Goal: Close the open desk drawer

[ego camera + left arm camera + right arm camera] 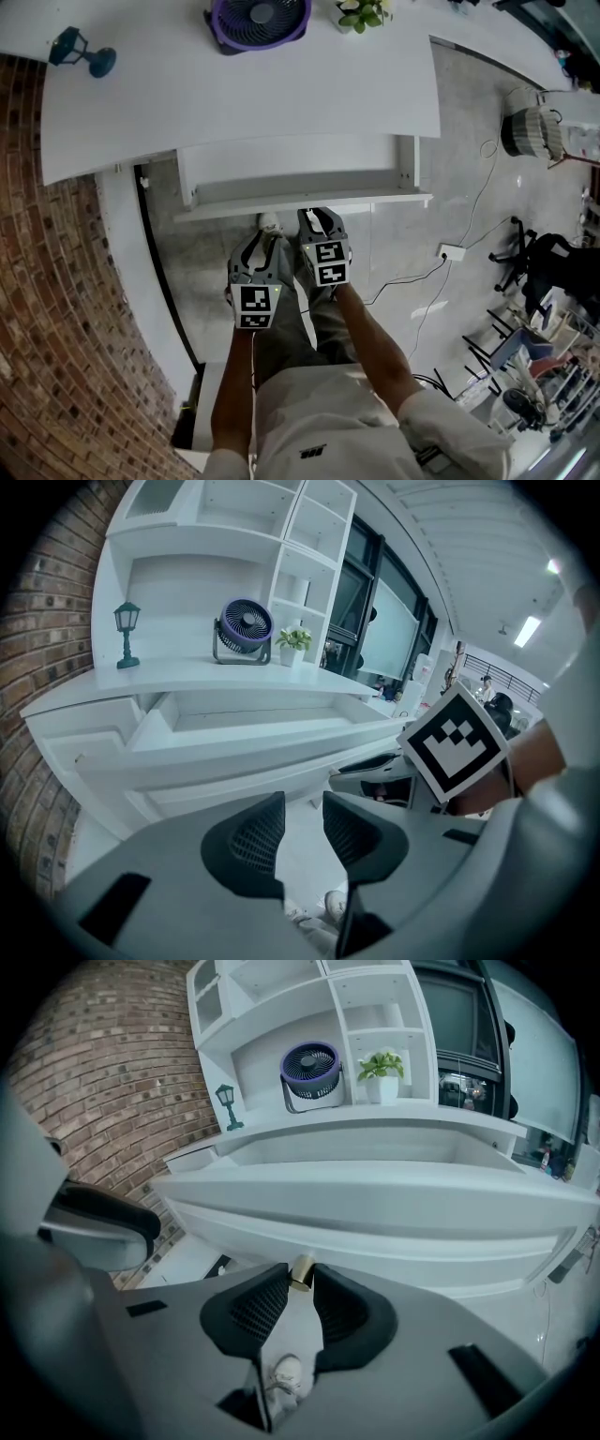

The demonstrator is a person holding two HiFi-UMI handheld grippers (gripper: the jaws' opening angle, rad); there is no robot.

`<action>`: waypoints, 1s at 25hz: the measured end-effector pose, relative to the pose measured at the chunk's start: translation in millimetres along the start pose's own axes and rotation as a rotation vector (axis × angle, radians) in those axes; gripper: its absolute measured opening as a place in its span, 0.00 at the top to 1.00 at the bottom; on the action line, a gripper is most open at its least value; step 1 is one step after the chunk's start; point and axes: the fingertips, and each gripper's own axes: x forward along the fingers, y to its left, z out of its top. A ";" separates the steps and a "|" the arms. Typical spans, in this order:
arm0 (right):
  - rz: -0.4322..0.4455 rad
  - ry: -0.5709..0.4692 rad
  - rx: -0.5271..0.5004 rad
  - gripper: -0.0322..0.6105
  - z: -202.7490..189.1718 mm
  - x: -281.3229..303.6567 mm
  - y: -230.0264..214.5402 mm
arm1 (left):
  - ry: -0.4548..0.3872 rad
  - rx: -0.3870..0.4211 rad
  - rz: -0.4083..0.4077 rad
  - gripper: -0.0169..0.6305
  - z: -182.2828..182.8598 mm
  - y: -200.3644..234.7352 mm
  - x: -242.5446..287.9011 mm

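R gripper (300,1281) clamps drawer knob (302,1271); L gripper (303,819) jaws apart, empty. Next we push drawer (375,1202) straight in.

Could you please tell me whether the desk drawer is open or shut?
Open: the drawer juts out from under the desktop, inside showing; the right gripper grips its knob.

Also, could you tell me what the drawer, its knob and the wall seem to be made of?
The drawer: probably painted or laminated board; smooth, uniform matte white with crisp edges.
The knob: looks like brass-toned metal; small, yellowish, with a slight sheen.
The wall: brick, rough and matte; reddish blocks with pale mortar lines.
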 end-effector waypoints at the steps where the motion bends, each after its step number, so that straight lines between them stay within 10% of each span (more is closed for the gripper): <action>1: -0.002 -0.002 0.001 0.81 1.6 1.3 -0.8 | -0.002 -0.001 0.000 0.76 1.4 0.8 1.4; 25: -0.014 -0.027 0.000 0.81 36.7 27.7 -15.7 | -0.006 0.009 -0.004 0.76 22.2 17.5 20.0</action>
